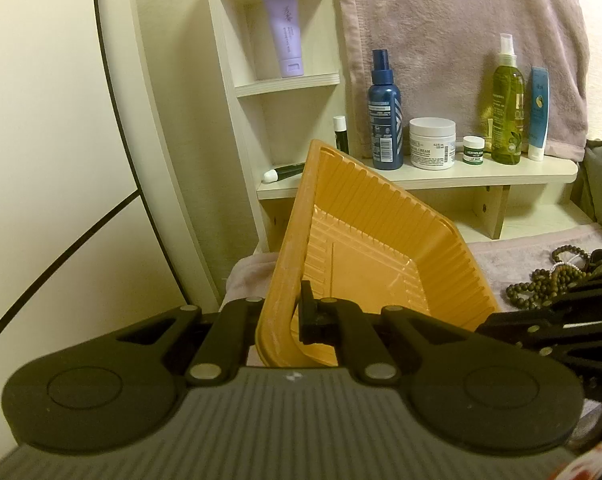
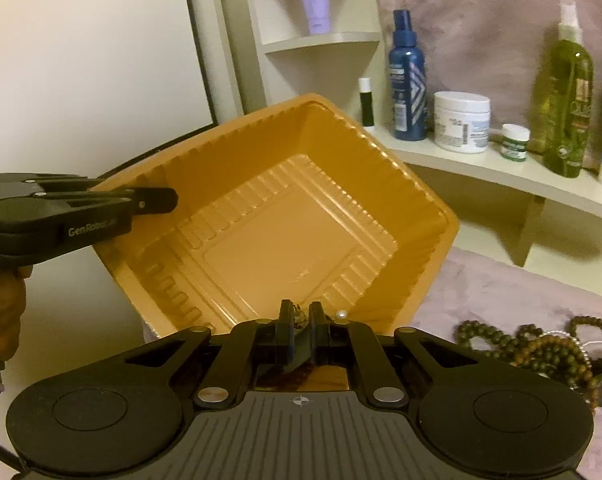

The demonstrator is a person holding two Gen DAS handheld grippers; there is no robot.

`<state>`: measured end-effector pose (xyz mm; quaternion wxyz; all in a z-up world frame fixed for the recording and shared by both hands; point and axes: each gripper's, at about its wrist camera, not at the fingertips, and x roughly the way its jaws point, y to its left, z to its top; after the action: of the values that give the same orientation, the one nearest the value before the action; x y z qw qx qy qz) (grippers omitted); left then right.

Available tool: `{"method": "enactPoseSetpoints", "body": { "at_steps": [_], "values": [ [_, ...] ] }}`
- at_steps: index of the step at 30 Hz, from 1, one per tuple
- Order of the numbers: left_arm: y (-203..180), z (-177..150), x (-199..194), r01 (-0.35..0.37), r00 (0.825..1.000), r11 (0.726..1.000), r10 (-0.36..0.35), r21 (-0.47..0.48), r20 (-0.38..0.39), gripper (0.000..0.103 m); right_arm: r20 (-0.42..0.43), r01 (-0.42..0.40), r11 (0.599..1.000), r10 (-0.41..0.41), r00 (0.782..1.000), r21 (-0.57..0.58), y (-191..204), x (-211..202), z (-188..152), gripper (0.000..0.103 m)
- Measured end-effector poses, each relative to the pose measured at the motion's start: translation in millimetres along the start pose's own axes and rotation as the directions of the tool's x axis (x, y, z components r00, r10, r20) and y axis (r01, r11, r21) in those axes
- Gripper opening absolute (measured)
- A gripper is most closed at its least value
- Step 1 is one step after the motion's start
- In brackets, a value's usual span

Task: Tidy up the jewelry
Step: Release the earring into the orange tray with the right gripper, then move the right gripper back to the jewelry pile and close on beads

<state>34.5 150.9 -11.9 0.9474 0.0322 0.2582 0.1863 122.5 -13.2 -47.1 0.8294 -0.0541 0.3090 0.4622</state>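
Setting: a towel-covered surface (image 2: 481,280) below a toiletry shelf (image 1: 481,176).
Tray: the orange tray (image 2: 285,224) is held tilted and empty, clamped at its rim by the closed left gripper (image 1: 291,312).
Jewelry: a small pearl piece (image 2: 301,318) is pinched in the shut right gripper (image 2: 301,320) at the tray's near edge.
Remaining: the bead strands (image 2: 541,344) lie heaped beside the tray, not yet sorted.

Bead pile (image 2: 541,344) cut off at right edge; item pinched in right hand-held gripper (image 2: 300,320) mostly hidden; bottle labels blurred.
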Motion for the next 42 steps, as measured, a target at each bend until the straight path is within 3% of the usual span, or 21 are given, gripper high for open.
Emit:
{"method": "enactPoseSetpoints", "body": {
  "at_steps": [8, 9, 11, 12, 18, 24, 28, 34, 38, 42],
  "values": [
    [0, 0, 0, 0.0, 1.0, 1.0, 0.0, 0.0, 0.0, 0.005, 0.001, -0.042, 0.999, 0.042, 0.999, 0.015, 3, 7, 1, 0.009],
    [0, 0, 0, 0.0, 1.0, 1.0, 0.0, 0.0, 0.0, 0.005, -0.003, -0.049, 0.999, 0.049, 0.999, 0.019, 3, 8, 1, 0.013],
    [0, 0, 0, 0.0, 1.0, 1.0, 0.0, 0.0, 0.0, 0.005, 0.01, -0.038, 0.999, 0.038, 0.999, 0.025, 2, 6, 1, 0.039],
    [0, 0, 0, 0.0, 1.0, 1.0, 0.0, 0.0, 0.0, 0.005, 0.018, -0.033, 0.999, 0.032, 0.999, 0.03, 1, 5, 1, 0.043],
    [0, 0, 0, 0.0, 1.0, 1.0, 0.0, 0.0, 0.0, 0.005, 0.046, -0.002, 0.999, 0.0, 0.999, 0.05, -5, -6, 1, 0.044],
    [0, 0, 0, 0.0, 1.0, 1.0, 0.0, 0.0, 0.001, 0.005, 0.065, 0.091, 0.992, -0.097, 0.993, 0.086, -20, -25, -6, 0.044],
    [0, 0, 0, 0.0, 1.0, 1.0, 0.0, 0.0, 0.001, 0.005, 0.059, 0.189, 0.971, -0.199, 0.978, 0.146, -41, -43, -21, 0.044],
    [0, 0, 0, 0.0, 1.0, 1.0, 0.0, 0.0, 0.001, 0.005, -0.002, 0.352, 0.905, -0.362, 0.932, 0.239, -81, -66, -54, 0.044],
    [0, 0, 0, 0.0, 1.0, 1.0, 0.0, 0.0, 0.0, 0.005, -0.034, 0.422, 0.865, -0.43, 0.902, 0.271, -101, -76, -71, 0.044],
    [1, -1, 1, -0.002, 1.0, 1.0, 0.002, 0.003, -0.001, 0.005, -0.037, 0.448, 0.85, -0.457, 0.889, 0.277, -112, -79, -77, 0.044]
  ]
}}
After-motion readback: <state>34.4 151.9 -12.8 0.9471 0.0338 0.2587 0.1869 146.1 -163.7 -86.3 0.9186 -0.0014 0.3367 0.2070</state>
